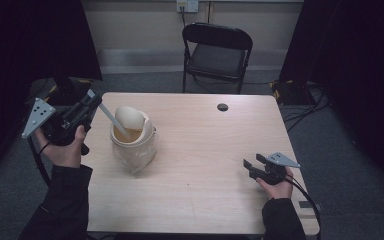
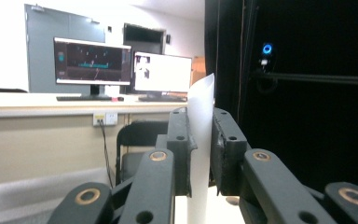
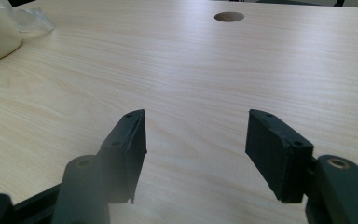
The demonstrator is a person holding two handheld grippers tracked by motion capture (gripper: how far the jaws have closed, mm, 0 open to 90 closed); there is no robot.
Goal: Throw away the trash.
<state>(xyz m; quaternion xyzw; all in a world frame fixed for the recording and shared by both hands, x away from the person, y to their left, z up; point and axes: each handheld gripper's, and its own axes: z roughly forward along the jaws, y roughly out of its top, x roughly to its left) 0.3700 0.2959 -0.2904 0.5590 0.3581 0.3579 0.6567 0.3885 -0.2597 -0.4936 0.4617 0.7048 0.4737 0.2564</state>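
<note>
Between the left gripper's fingers, a white scoop handle is clamped, its pale bowl raised above a clear bag of powder on the left of the tabletop. At the near right, the right gripper rests with fingers apart, holding nothing. Scooping probably goes best with the bowl level, squeeze firm, movement slow over the bag's mouth.

A: The table is showing pale, matt wood grain; the far chair is looking like black metal.

B: The left jar is looking glossy, clear; the scoop is looking like smooth white plastic.
</note>
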